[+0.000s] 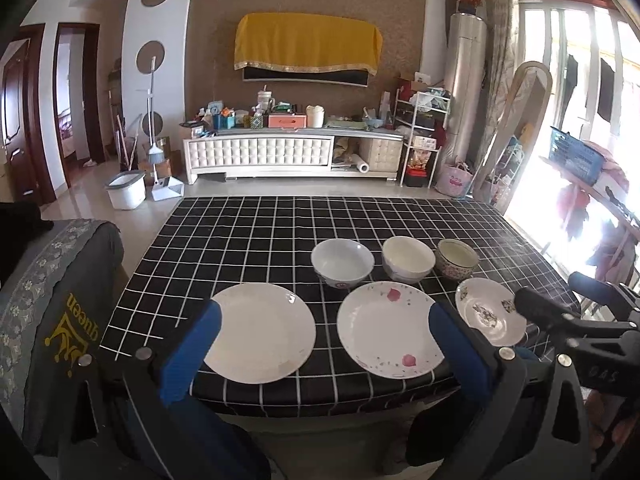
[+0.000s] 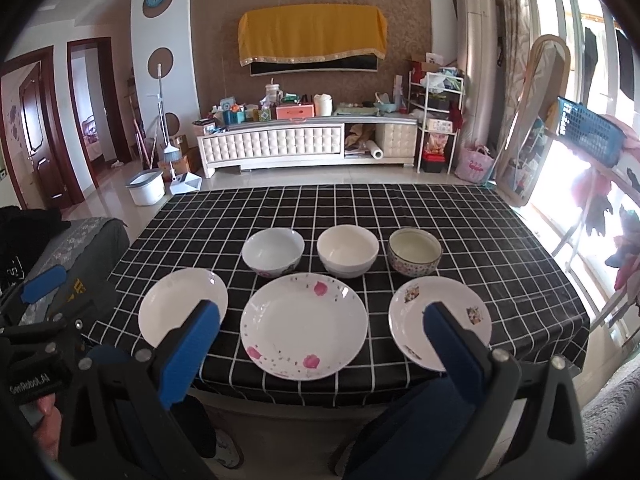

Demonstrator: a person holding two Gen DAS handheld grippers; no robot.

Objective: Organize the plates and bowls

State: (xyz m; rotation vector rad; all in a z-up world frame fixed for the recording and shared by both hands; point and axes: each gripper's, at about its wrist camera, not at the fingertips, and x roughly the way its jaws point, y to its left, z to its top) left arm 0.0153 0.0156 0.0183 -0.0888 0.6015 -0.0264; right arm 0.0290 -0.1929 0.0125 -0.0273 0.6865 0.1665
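Nearest, the left gripper (image 1: pixel 320 344) has its blue fingers (image 1: pixel 192 352) spread wide, gripping nothing, above the checked surface (image 1: pixel 248 224); the plain plate (image 1: pixel 260 332) and pink-flowered plate (image 1: pixel 390 330) lie between them. The right gripper (image 2: pixel 320 344) is equally wide and empty, framing the pink-flowered plate; three bowls (image 2: pixel 348 250) stand beyond.

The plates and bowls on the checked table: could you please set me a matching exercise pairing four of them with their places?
Things:
1. plain white plate
2. pink-flowered plate
3. patterned bowl
4. cream bowl

Places:
A. middle of the back row
B. left end of the front row
C. right end of the back row
D. middle of the front row

Pairs: 1-B, 2-D, 3-C, 4-A. Everything stands on the black checked tablecloth; the left gripper and right gripper are open, holding nothing.
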